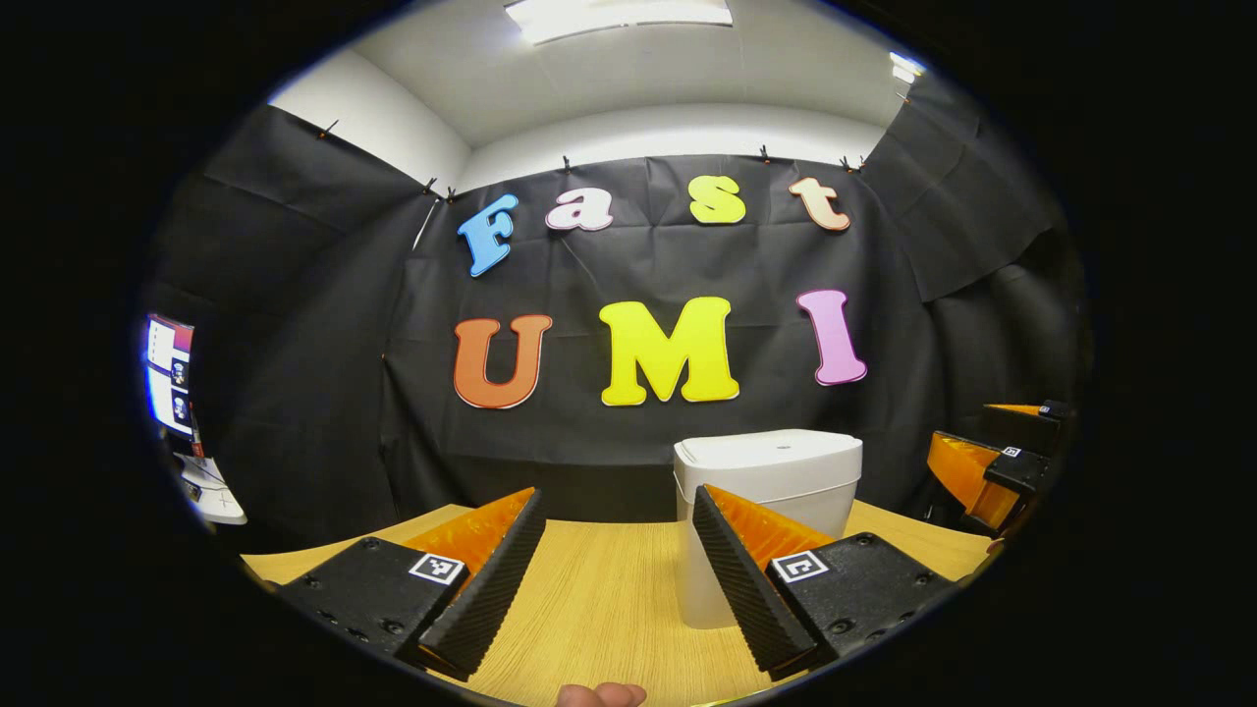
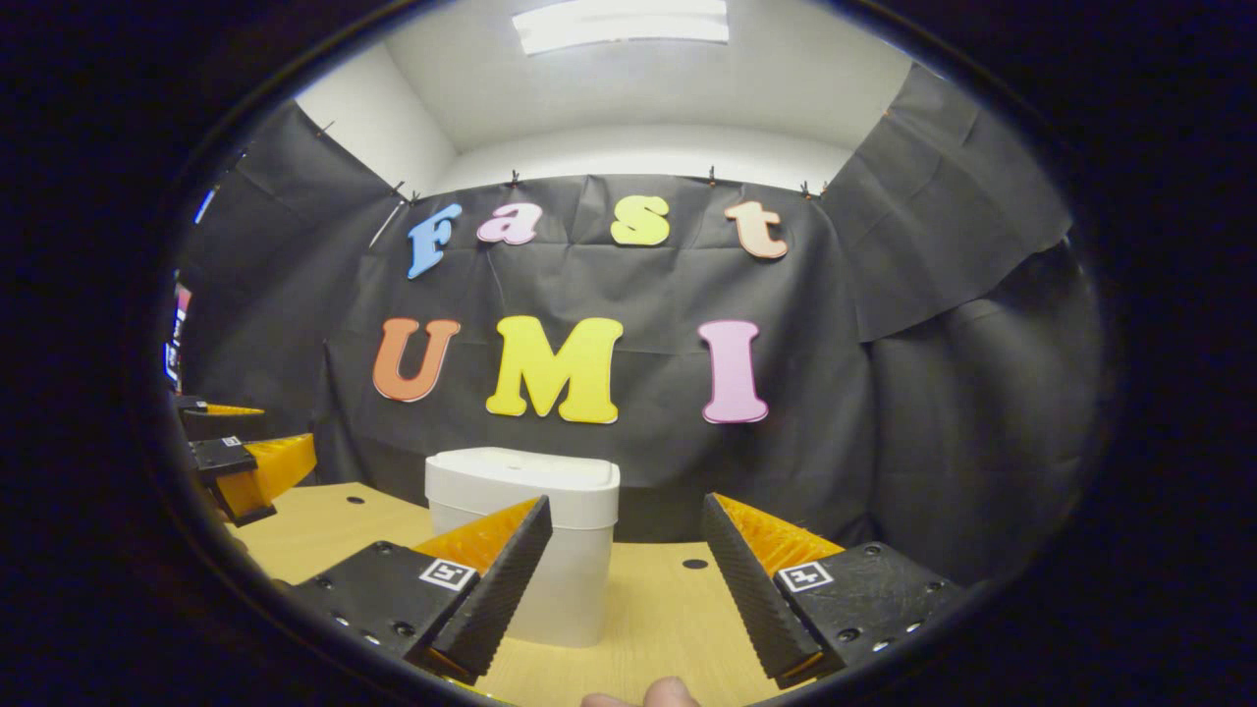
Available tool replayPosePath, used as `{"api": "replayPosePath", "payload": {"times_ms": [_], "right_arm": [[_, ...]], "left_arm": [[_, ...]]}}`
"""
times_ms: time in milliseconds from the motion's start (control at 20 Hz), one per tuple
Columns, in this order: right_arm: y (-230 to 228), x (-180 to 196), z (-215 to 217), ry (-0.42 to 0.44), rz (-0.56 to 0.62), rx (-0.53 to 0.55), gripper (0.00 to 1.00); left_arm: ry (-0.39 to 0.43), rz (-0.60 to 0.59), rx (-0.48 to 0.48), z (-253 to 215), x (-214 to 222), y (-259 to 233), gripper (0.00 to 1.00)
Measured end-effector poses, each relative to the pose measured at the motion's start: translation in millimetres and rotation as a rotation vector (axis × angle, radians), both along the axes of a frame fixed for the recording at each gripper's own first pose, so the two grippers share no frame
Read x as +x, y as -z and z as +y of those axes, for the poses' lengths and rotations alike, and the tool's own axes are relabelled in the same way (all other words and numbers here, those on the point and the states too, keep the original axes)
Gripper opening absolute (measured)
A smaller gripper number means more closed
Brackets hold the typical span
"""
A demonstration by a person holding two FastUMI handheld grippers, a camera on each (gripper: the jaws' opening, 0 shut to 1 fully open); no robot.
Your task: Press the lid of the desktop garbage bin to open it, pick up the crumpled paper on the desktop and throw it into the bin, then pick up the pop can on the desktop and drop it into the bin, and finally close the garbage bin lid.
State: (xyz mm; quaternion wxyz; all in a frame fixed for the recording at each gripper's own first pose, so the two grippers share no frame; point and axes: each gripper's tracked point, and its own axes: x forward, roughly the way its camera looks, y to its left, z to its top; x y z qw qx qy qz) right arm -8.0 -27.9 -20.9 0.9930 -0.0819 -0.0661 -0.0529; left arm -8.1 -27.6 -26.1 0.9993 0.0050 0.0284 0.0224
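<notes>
A white desktop bin (image 1: pixel 776 491) with its lid down stands on the wooden table (image 1: pixel 609 599), ahead and a little right of my left gripper (image 1: pixel 617 535). That gripper is open with nothing between its fingers. In the right gripper view the same bin (image 2: pixel 535 530) stands ahead and left, partly behind the left finger of my right gripper (image 2: pixel 625 545), which is open and holds nothing. The right gripper (image 1: pixel 992 466) also shows at the far right of the left gripper view, and the left gripper (image 2: pixel 241 462) at the far left of the right gripper view.
The table (image 2: pixel 678 609) runs back to the black cloth wall just behind the bin. A monitor (image 1: pixel 169 373) stands off the table at the far left. A fingertip (image 1: pixel 599 695) of the holding hand shows at the bottom edge.
</notes>
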Motion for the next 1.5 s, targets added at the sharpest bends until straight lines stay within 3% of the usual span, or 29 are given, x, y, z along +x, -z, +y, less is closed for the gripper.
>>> {"api": "replayPosePath", "payload": {"times_ms": [1500], "right_arm": [[2.4,-0.8,-0.2,-0.006,0.014,0.004,0.95]], "left_arm": [[-0.02,-0.014,0.003,6.4,-1.6,-3.1,0.97]]}}
